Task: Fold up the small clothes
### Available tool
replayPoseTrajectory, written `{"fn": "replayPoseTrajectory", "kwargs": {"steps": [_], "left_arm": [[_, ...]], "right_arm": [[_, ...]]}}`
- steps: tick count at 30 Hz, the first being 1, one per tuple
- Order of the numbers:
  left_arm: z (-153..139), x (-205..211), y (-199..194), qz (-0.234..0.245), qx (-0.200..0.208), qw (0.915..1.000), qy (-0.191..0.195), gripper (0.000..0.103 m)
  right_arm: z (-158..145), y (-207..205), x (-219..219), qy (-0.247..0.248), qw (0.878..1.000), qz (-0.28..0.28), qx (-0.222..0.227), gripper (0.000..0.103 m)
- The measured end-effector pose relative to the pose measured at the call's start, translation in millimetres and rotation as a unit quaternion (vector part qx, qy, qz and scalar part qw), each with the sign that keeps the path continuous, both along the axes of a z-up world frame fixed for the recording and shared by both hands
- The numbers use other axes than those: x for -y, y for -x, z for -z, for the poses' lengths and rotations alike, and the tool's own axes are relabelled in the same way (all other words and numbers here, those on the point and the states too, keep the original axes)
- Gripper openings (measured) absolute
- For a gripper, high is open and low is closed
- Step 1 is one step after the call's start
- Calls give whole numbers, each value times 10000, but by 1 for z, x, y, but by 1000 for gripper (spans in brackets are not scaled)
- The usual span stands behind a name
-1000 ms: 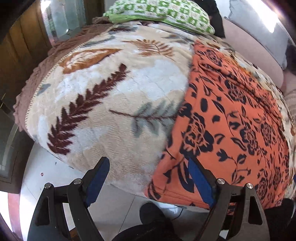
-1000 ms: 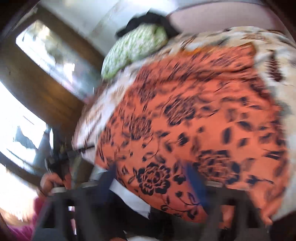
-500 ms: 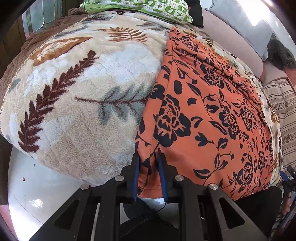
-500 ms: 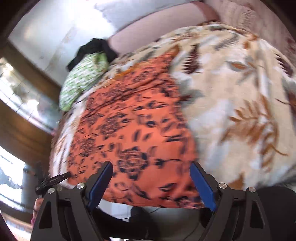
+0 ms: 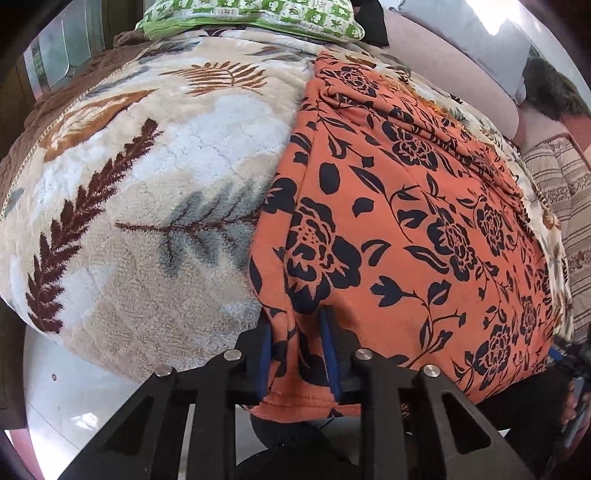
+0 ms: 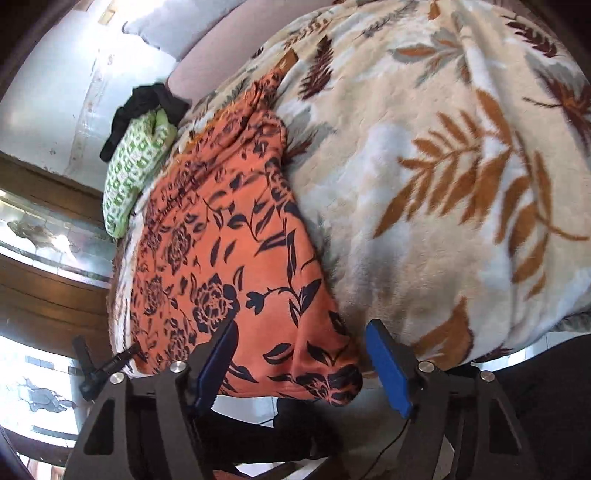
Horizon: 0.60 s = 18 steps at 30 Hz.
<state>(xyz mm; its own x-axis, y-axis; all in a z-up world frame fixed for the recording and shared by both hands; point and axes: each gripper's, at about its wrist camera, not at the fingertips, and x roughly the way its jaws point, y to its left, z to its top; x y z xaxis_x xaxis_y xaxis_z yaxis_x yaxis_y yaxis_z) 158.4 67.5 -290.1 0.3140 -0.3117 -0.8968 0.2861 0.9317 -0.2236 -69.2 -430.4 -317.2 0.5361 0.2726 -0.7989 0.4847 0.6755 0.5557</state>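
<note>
At the bed's edge, our left gripper (image 5: 297, 350) pinches the orange garment's (image 5: 406, 221) hem; our right gripper (image 6: 299, 365) is closing around its corner, whose underside is hidden.

A bed under a cream leaf-print blanket (image 5: 155, 177) carries an orange black-flowered garment (image 5: 406, 221) spread lengthwise, its near hem over the edge; a green-checked pillow (image 5: 251, 14) lies at the far end.

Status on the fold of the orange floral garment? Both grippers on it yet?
Early stage. Done: the orange floral garment lies spread out on the leaf-print blanket, with no fold in it. In hand: the left gripper is shut on its near hem corner; the right gripper is closing around the other near corner, pads not yet pressing. Left: finish that grip, lift and make every fold.
</note>
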Motion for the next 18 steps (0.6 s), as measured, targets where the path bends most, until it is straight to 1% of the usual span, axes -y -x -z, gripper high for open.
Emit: {"fn": "replayPoseTrajectory", "kwargs": {"steps": [1, 2, 3, 4, 5, 6, 8, 9, 10, 13, 15, 16, 17, 18], "left_arm": [[0, -1, -1, 9, -20, 10000, 25, 25], [0, -1, -1, 60, -22, 10000, -4, 25], [1, 0, 0, 142, -19, 9999, -63, 28], [2, 4, 2, 257, -8, 9996, -148, 32], [3, 8, 3, 364, 28, 9990, -263, 32], [3, 12, 4, 444, 57, 9982, -389, 32], [2, 11, 7, 530, 76, 9973, -509, 31], [2, 11, 7, 554, 77, 9970, -528, 22], [2, 13, 6, 571, 86, 9970, -509, 10], [-3, 8, 8, 636, 89, 9971, -405, 8], [-9, 5, 10, 660, 109, 9973, -309, 8], [-14, 2, 10, 675, 89, 9975, -176, 8], [-21, -3, 8, 662, -33, 9977, 100, 8], [-33, -7, 7, 634, 77, 9974, 340, 8]], "right_arm": [[6, -4, -5, 74, 9998, -62, -168, 62], [8, -7, -10, 195, 9995, -101, -235, 58], [6, -8, -15, 394, 9988, -152, -260, 57], [3, -10, -24, 661, 9965, -312, -407, 49], [1, -12, -31, 886, 9936, -411, -566, 28], [0, -13, -36, 1029, 9911, -490, -692, 23], [-6, -13, -46, 1057, 9900, -591, -722, 9], [-9, -14, -49, 1087, 9896, -615, -714, 9], [-14, -13, -51, 1104, 9897, -614, -676, 8], [-25, -10, -47, 807, 9944, -527, -424, 6], [-32, -9, -40, 467, 9976, -439, -253, 6], [-34, -7, -39, 335, 9984, -407, -185, 6], [-37, -7, -36, 236, 9989, -396, -117, 6], [-42, -8, -34, 159, 9991, -393, -44, 6]]}}
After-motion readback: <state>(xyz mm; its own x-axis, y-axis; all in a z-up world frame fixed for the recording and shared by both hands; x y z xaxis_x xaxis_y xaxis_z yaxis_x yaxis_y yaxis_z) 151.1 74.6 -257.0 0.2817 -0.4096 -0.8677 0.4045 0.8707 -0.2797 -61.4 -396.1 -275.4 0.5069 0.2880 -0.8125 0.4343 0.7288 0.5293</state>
